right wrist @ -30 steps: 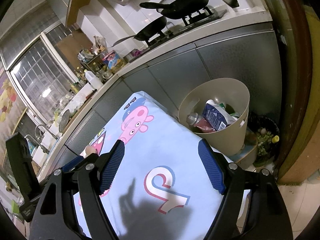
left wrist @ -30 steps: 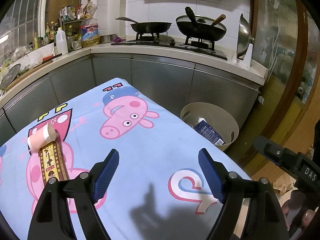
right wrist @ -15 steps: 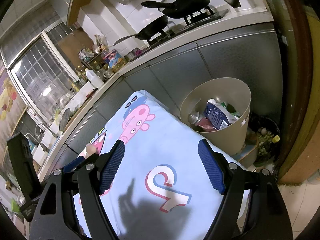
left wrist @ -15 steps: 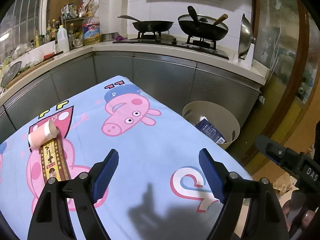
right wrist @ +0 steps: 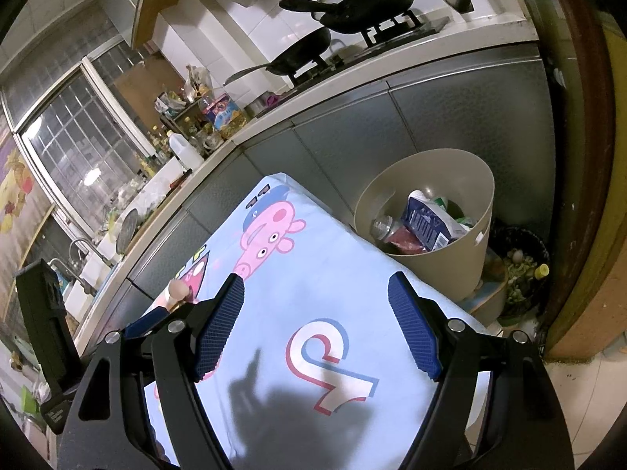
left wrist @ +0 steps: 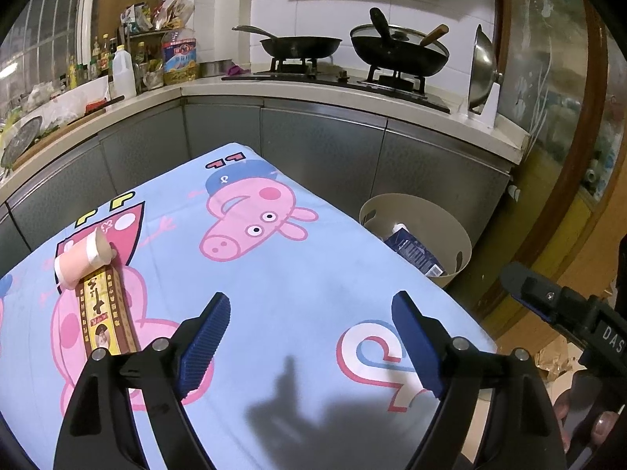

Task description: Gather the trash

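Note:
A pink paper cup (left wrist: 80, 260) lies on its side on the blue Peppa Pig cloth (left wrist: 298, 274), touching a brown and yellow printed box (left wrist: 104, 311) just in front of it. Both lie left of my left gripper (left wrist: 309, 337), which is open and empty above the cloth. My right gripper (right wrist: 317, 327) is open and empty over the cloth's near right part. The cup (right wrist: 178, 290) peeks out past its left finger. A beige trash bin (right wrist: 431, 215) stands off the table's right edge, with a blue carton (right wrist: 427, 223), a bottle and other trash inside. The bin (left wrist: 423, 235) shows in the left view too.
A grey cabinet run with a white counter (left wrist: 352, 98) wraps the far side, bearing a stove with two black pans (left wrist: 395, 51), bottles and food packs. A wooden door frame (left wrist: 580, 156) stands at the right. A smaller dark bin (right wrist: 521, 262) of scraps sits behind the beige one.
Both grippers have drifted slightly back and up, so the table and bin sit a little farther off. Both stay open and empty. The trash has not moved.

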{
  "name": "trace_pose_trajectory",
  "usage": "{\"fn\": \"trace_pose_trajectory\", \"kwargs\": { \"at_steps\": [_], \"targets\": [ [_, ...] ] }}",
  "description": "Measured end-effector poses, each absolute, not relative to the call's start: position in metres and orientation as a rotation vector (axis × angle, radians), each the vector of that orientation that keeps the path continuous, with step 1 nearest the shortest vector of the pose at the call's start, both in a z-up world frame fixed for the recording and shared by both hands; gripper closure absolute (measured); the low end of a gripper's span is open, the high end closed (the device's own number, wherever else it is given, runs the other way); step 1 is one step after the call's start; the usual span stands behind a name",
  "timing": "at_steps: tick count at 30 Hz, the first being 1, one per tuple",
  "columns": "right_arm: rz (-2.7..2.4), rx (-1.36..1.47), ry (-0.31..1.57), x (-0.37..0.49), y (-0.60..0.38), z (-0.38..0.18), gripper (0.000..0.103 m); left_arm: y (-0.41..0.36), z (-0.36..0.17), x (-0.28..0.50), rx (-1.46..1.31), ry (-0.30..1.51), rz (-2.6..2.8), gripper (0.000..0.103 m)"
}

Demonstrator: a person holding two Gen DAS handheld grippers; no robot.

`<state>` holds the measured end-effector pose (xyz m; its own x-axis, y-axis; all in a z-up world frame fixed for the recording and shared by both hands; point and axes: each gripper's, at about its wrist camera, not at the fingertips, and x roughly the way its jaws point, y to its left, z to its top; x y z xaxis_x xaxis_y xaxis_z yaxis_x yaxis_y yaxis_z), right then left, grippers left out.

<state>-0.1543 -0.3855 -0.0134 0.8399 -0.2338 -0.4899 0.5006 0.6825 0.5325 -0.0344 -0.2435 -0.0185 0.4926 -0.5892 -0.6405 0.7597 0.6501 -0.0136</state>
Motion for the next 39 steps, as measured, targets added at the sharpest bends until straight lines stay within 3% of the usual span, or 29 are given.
{"fn": "trace_pose_trajectory", "kwargs": {
  "at_steps": [19, 32, 37, 39],
  "targets": [
    [-0.399, 0.699, 0.472, -0.133, -0.378, -0.033, 0.028, -0.218, -0.026, -0.002, 0.241, 0.695, -0.769, 0.019],
    [-0.293, 0.667, 0.577, -0.081, -0.368, -0.052, 0.028, -0.080, -0.020, 0.137, 0.008, 0.767, -0.449, 0.021],
    [-0.178, 0.611, 0.621, -0.031, -0.346, -0.051, 0.035, -0.034, -0.026, 0.181, -0.085, 0.837, -0.380, 0.023],
    [-0.148, 0.610, 0.630, -0.015, -0.337, -0.052, 0.035, -0.036, -0.029, 0.192, -0.082, 0.871, -0.387, 0.018]
  ]
}}
